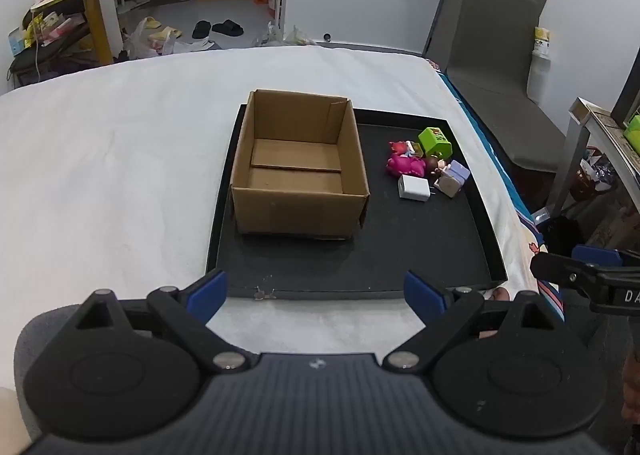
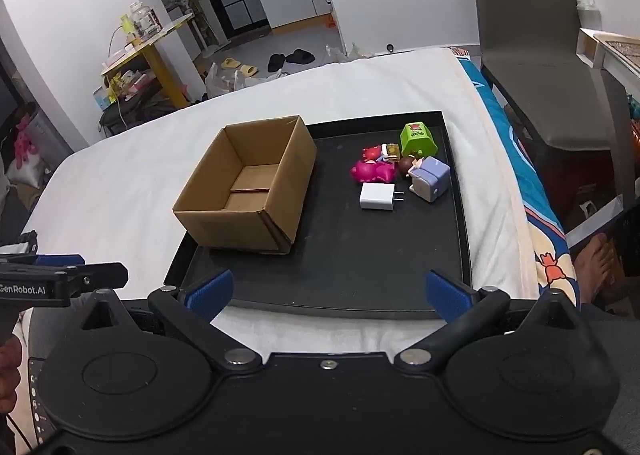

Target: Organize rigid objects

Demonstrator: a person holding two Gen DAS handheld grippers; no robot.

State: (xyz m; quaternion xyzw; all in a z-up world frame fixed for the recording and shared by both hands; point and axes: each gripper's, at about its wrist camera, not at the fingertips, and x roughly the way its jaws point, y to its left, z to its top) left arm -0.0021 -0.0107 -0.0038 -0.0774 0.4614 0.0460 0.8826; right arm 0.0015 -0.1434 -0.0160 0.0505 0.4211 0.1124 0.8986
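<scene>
Grippers first, left wrist view: left gripper (image 1: pixel 316 291) is spread wide with nothing between its blue pads (image 1: pixel 210 293), hanging over the near rim of the black tray (image 1: pixel 360 267). Empty cardboard box (image 1: pixel 300 171) sits on the tray's left half; a white charger (image 1: pixel 414 187), green cube toy (image 1: pixel 435 141), pink toy (image 1: pixel 405 165) and lilac block toy (image 1: pixel 454 175) are huddled right of it.

Right wrist view: right gripper (image 2: pixel 330 295) is gaping too, holding zilch, touching nothing, short of the tray. Same pile sits past it, charger nearest. Tray lies on a white towel (image 2: pixel 120 183).
</scene>
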